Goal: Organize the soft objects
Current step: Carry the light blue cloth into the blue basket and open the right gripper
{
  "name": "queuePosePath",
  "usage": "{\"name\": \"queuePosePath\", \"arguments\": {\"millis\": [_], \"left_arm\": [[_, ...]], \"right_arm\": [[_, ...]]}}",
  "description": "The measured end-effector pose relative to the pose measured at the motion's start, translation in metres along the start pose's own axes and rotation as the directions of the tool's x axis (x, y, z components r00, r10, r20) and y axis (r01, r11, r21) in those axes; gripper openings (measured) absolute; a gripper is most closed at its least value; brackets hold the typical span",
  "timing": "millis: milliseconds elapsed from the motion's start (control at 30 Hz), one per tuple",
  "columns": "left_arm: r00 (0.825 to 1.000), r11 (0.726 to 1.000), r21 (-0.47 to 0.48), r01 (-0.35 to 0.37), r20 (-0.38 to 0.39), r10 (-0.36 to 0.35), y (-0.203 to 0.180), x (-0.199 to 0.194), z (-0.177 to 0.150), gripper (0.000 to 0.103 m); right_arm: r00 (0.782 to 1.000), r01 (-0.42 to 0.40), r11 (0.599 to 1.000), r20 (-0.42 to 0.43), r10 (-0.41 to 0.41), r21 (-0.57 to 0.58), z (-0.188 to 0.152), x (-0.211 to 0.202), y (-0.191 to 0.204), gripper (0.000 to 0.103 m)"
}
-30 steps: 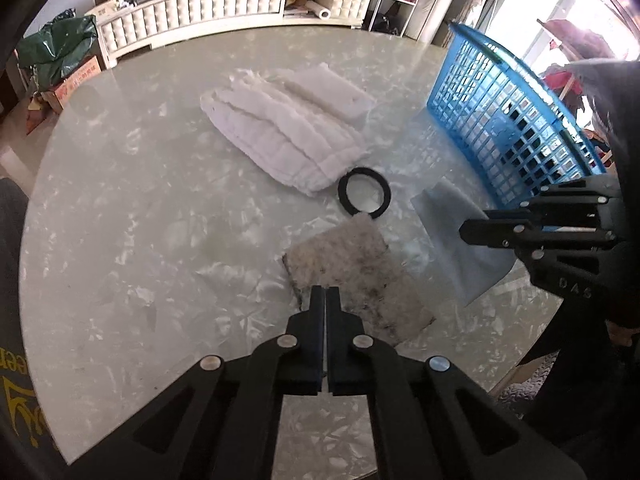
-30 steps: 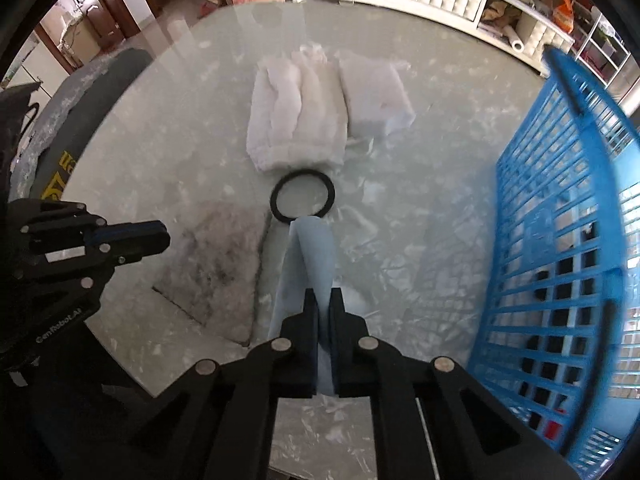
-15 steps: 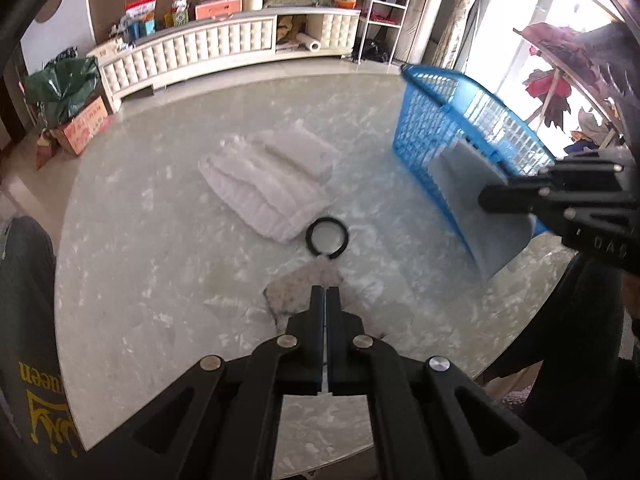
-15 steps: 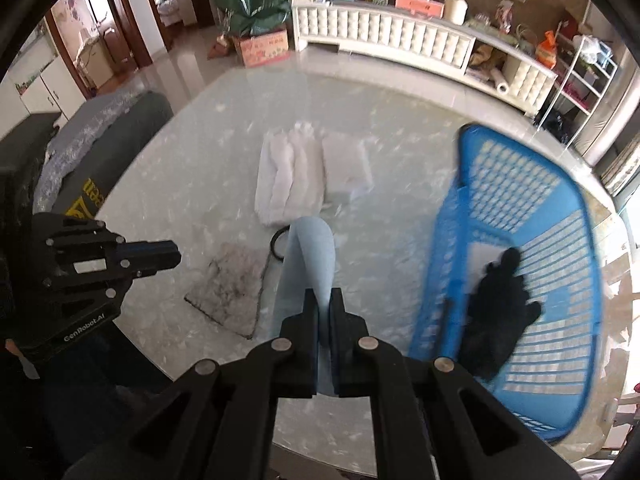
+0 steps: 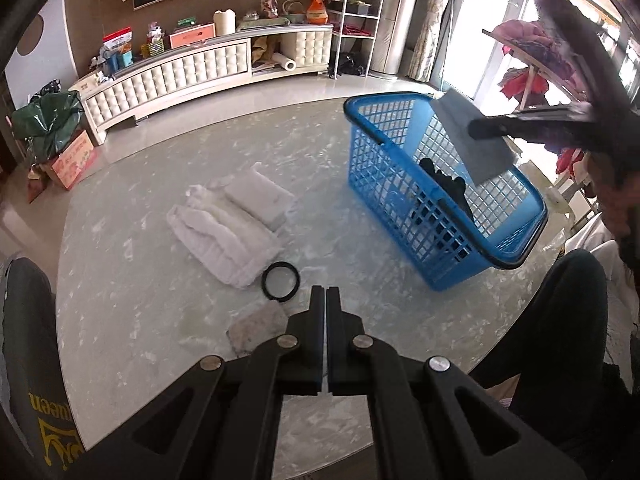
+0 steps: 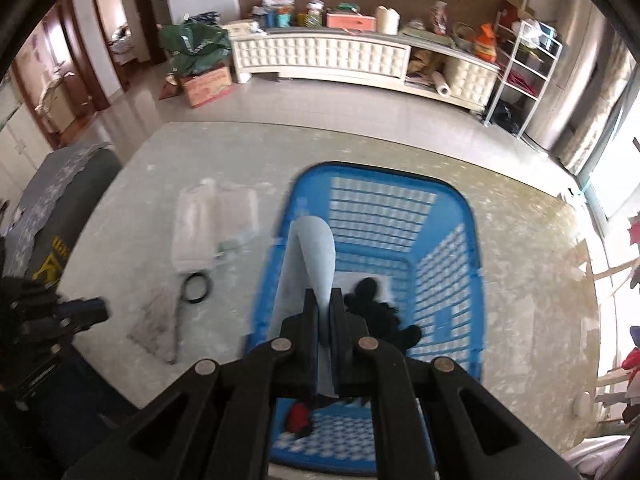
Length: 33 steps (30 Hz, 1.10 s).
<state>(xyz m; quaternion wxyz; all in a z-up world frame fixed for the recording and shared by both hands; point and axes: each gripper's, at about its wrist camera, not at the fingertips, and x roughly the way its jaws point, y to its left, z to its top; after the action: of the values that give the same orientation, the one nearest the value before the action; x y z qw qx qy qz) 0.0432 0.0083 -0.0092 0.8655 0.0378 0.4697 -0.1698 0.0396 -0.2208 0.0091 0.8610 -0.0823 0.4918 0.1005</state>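
My right gripper [image 6: 325,296] is shut on a pale blue-grey cloth [image 6: 310,256] and holds it in the air over the blue basket [image 6: 472,240]. From the left wrist view the cloth [image 5: 470,140] hangs above the basket [image 5: 362,160]. A black soft item [image 6: 376,312] and a red one [image 6: 298,416] lie inside the basket. My left gripper [image 5: 325,294] is shut and empty, high above a grey speckled cloth [image 5: 256,326]. A white quilted cloth [image 5: 224,236] and a folded white cloth [image 5: 260,198] lie on the marble table.
A black ring [image 5: 281,281] lies between the white quilted cloth and the grey cloth. The round marble table [image 5: 120,300] has its near edge at the bottom right. A cabinet [image 5: 200,68] and shelf rack [image 5: 356,24] stand beyond the table.
My right gripper lifted the blue-grey cloth off the table and carried it right to above the basket. My left gripper rose and pulled back from the grey cloth.
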Motion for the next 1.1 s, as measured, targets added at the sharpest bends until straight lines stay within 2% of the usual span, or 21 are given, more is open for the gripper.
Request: {"name": "queuePosePath", "arguments": {"millis": [267,467,767,867,900,933,1067,1100], "left_arm": [[1.000,1.000,0.001,0.010,-0.029,-0.010,-0.005,0.013,0.003,0.000],[0.998,1.000,-0.022,0.004,-0.064,-0.005,0.006,0.026,0.001,0.000],[0.995,0.998,-0.060,-0.011,-0.095,0.005,0.025,0.041,-0.003,0.000],[0.996,0.998,-0.063,-0.013,-0.093,0.008,0.026,0.041,-0.003,0.000],[0.996,0.998,-0.064,-0.013,-0.092,0.007,0.027,0.040,-0.003,0.000],[0.996,0.998,-0.064,-0.014,-0.091,0.008,0.026,0.040,-0.003,0.000],[0.996,0.998,-0.065,-0.021,-0.086,0.015,0.026,0.036,-0.002,0.000],[0.996,0.998,-0.064,-0.024,-0.085,0.019,0.025,0.034,-0.001,0.000]], "right_arm": [[0.996,0.008,0.999,-0.088,-0.005,0.037,0.021,0.062,-0.034,0.004],[0.989,-0.043,0.997,-0.136,0.052,0.066,0.037,0.096,-0.032,0.004],[0.979,-0.016,0.999,-0.203,0.024,0.042,0.041,0.122,-0.026,0.006],[0.979,0.019,1.000,-0.202,-0.017,0.008,0.039,0.120,-0.020,0.030],[0.980,0.017,1.000,-0.197,-0.015,0.008,0.038,0.122,-0.016,0.045],[0.983,0.015,1.000,-0.185,-0.013,0.010,0.037,0.117,-0.015,0.055],[0.988,0.042,0.999,-0.148,-0.043,-0.011,0.030,0.101,-0.012,0.070],[0.990,0.045,0.999,-0.137,-0.046,-0.014,0.028,0.095,-0.012,0.079]]}}
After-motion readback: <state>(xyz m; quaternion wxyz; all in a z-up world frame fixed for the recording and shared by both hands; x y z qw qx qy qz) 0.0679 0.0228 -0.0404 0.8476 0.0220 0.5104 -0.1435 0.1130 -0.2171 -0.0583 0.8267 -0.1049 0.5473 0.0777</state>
